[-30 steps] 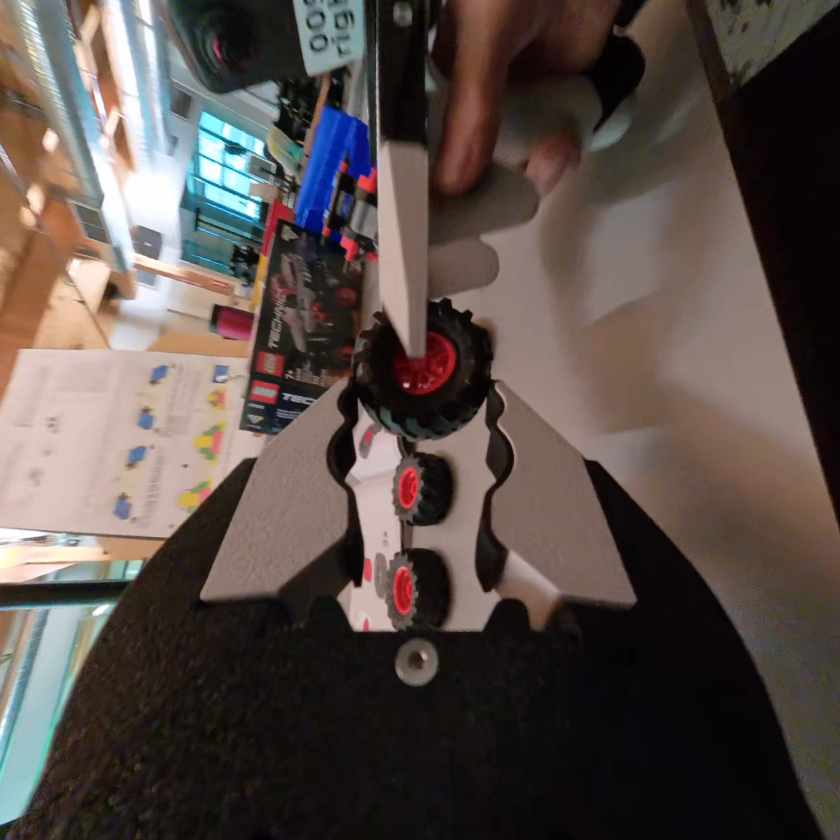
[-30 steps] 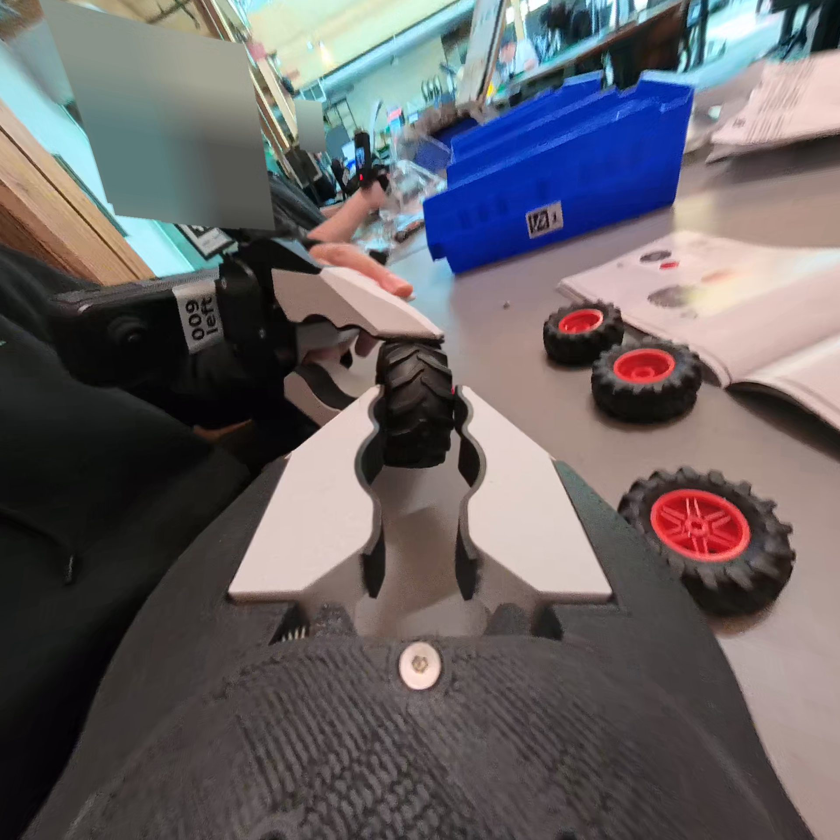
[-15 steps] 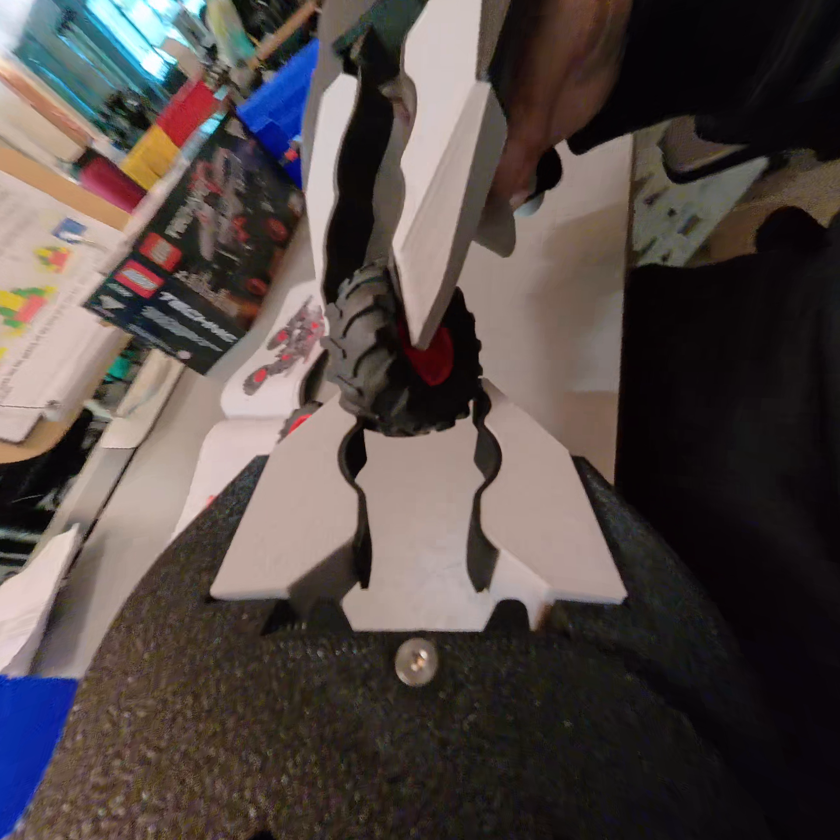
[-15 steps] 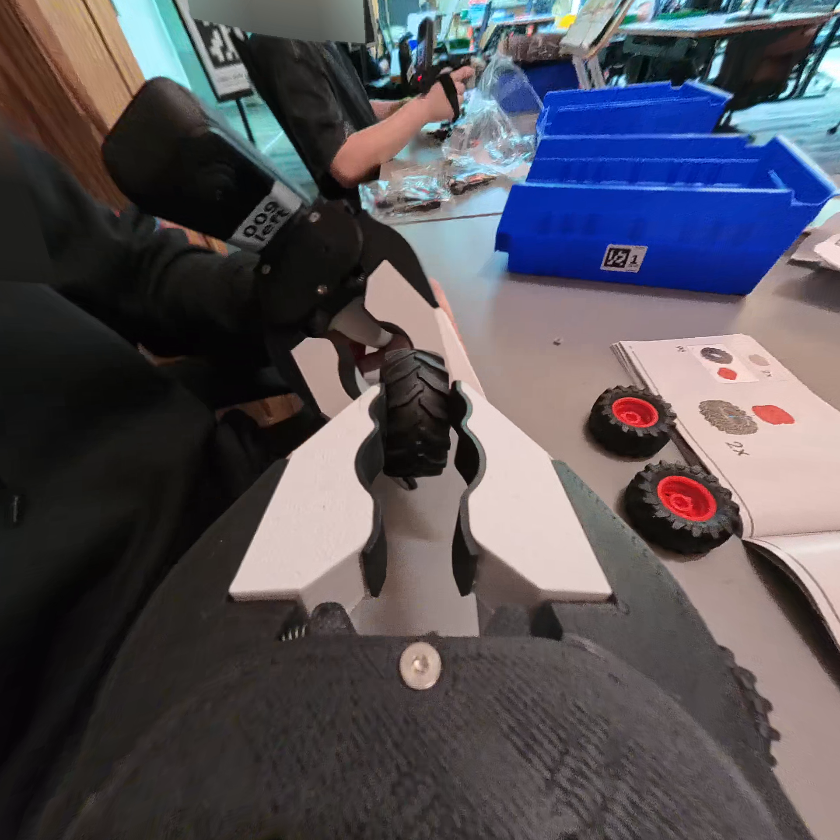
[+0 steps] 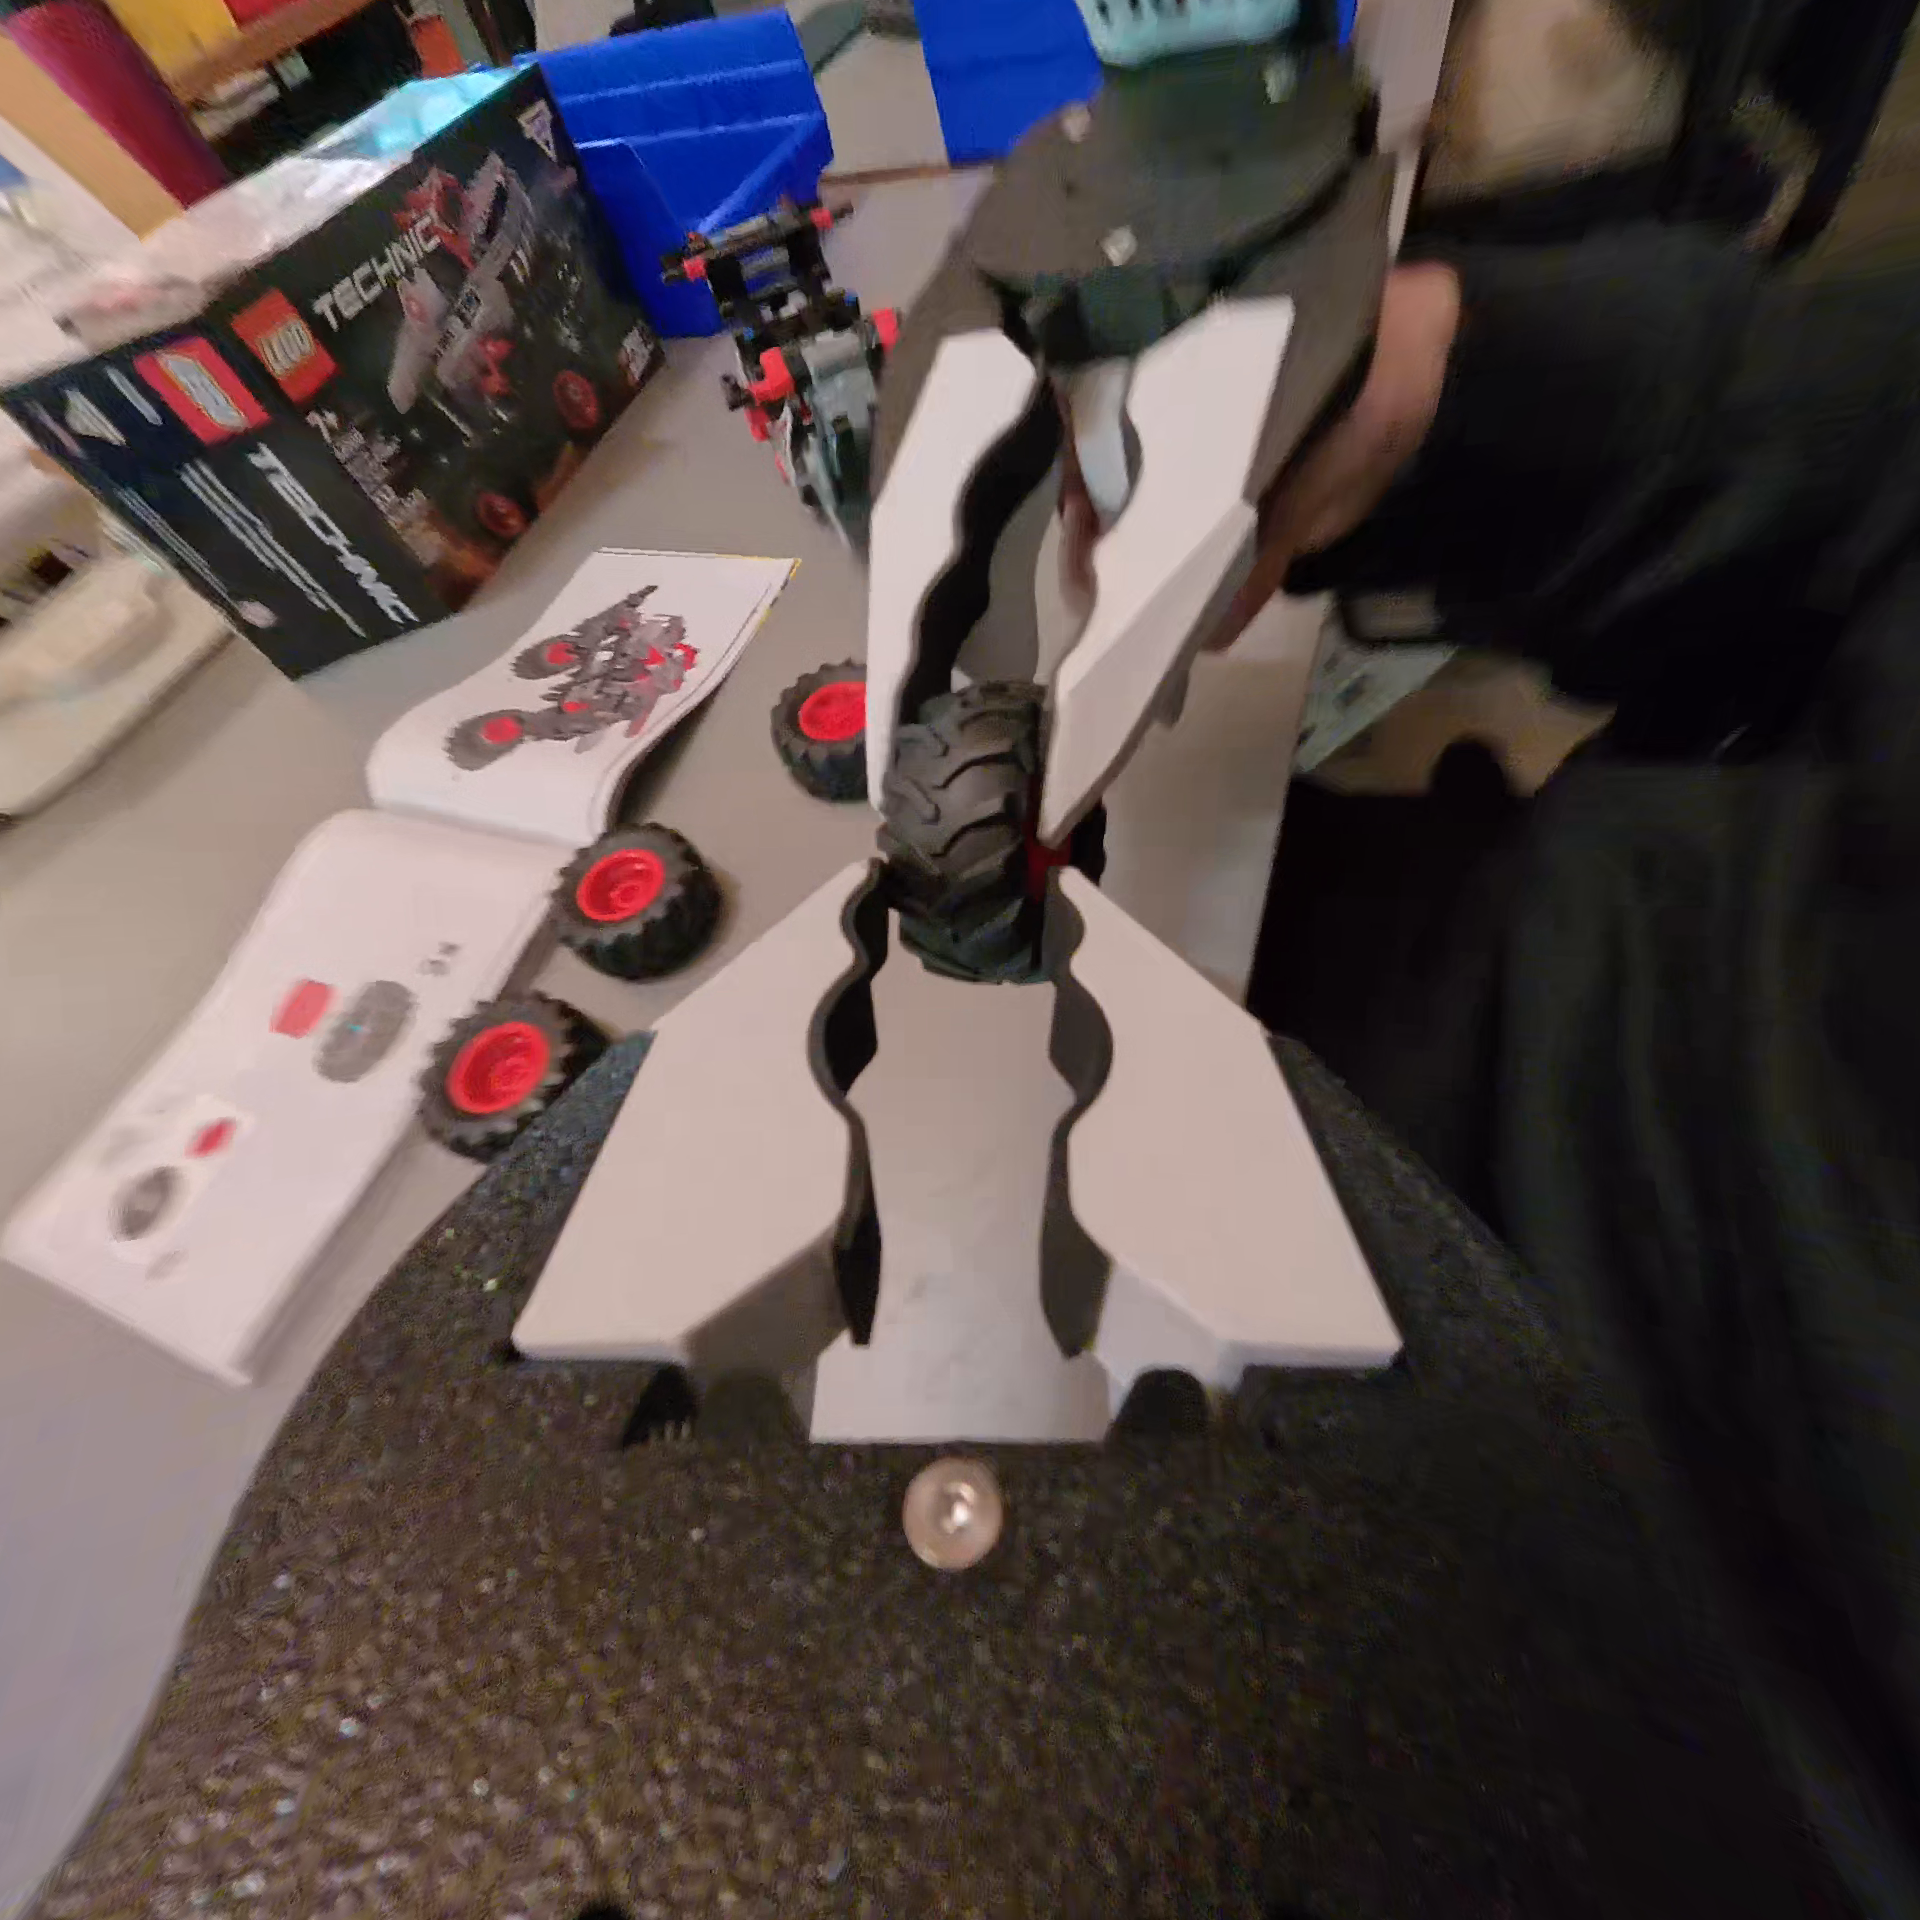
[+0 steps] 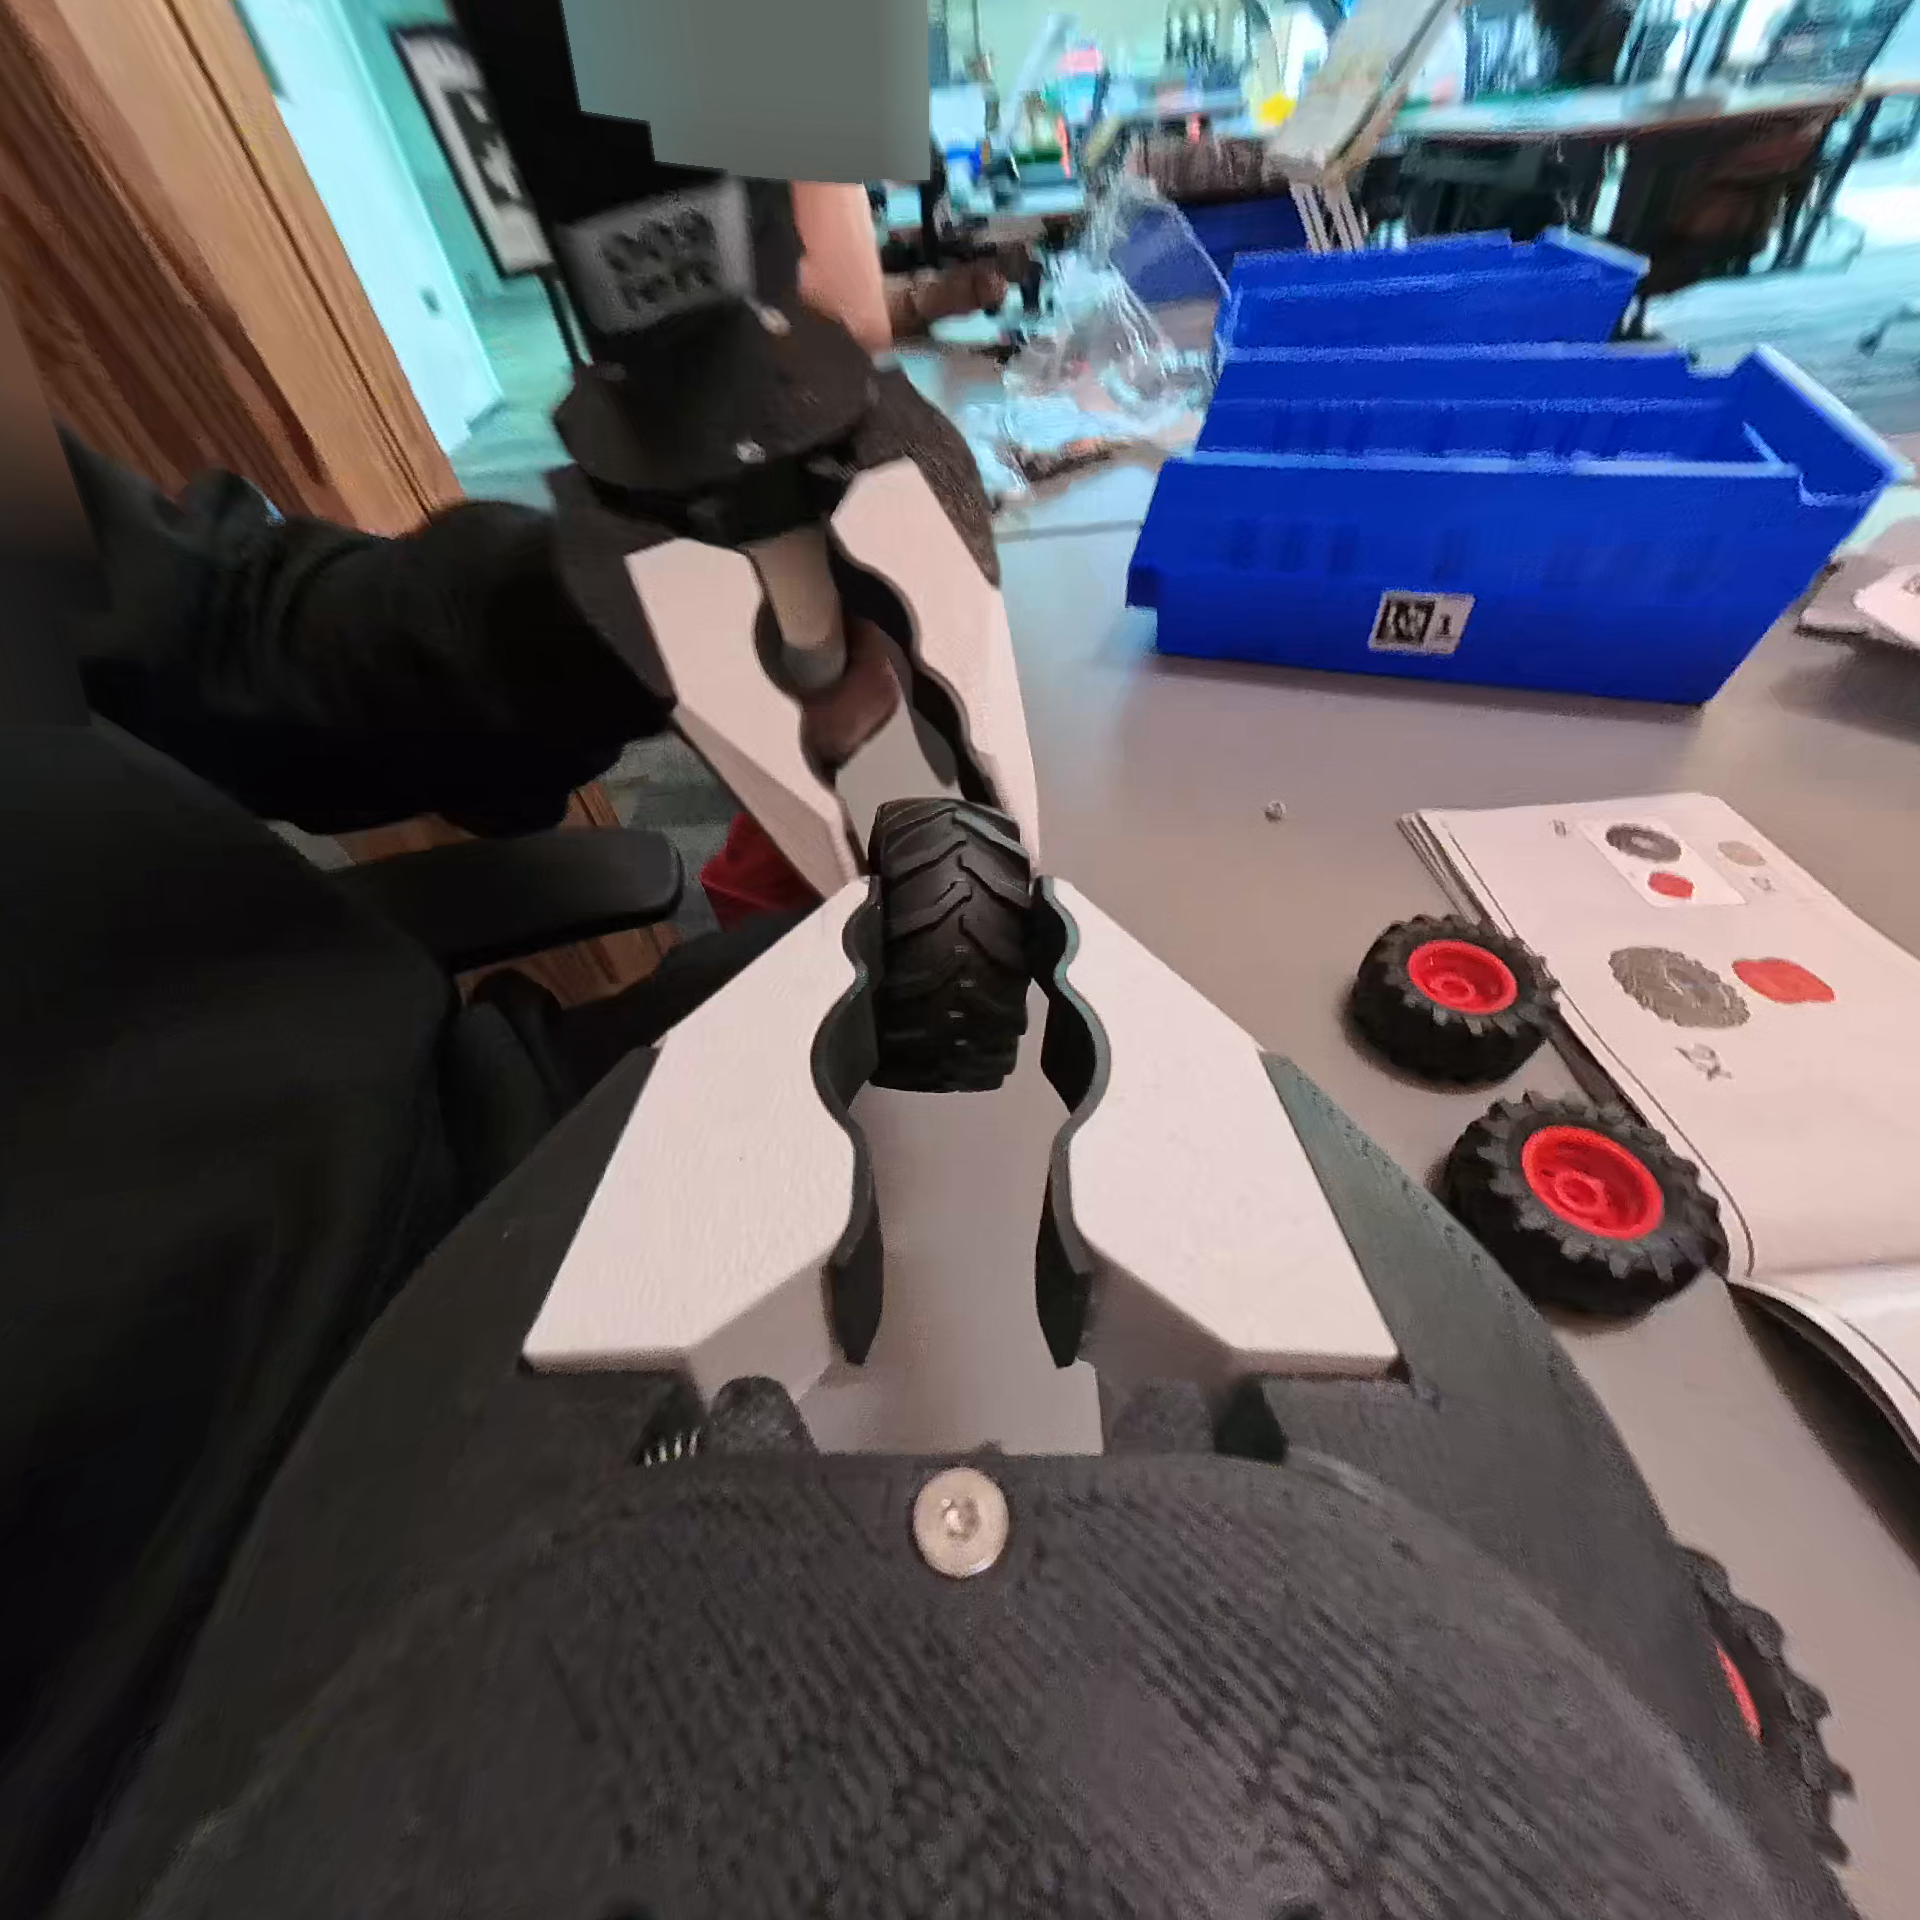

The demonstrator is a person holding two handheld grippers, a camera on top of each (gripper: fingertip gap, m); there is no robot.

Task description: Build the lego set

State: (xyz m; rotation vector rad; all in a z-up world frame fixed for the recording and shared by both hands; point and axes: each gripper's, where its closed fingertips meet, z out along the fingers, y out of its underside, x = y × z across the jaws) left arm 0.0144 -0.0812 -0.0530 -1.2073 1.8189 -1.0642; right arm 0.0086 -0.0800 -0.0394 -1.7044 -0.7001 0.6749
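Note:
A black tyre with a red hub [image 5: 961, 831] hangs in the air between both grippers, tread toward each camera. My left gripper [image 5: 961, 894] has its fingertips closed on the wheel's two sides. My right gripper [image 6: 951, 899] is shut on the same wheel [image 6: 951, 956], which sits deeper between its fingers. In the left wrist view the right gripper [image 5: 971, 805] comes down from above, tip to tip with mine. In the right wrist view the left gripper [image 6: 935, 842] reaches in from the top left. A partly built chassis [image 5: 800, 343] stands at the back of the table.
Three more wheels lie on the grey table [image 5: 826, 727] [image 5: 634, 899] [image 5: 499, 1075], two showing in the right wrist view [image 6: 1449, 997] [image 6: 1579, 1195]. An open instruction booklet [image 5: 260, 1091] [image 6: 1714, 987] lies beside them. The set's box [image 5: 343, 416] and blue bins [image 6: 1507, 520] stand behind. The tips of both grippers are at nearly the same place.
Both grippers have turned while holding the same wheel; the left one has swung round so the two now meet tip to tip. The wheel's tread now faces the left camera instead of its hub.

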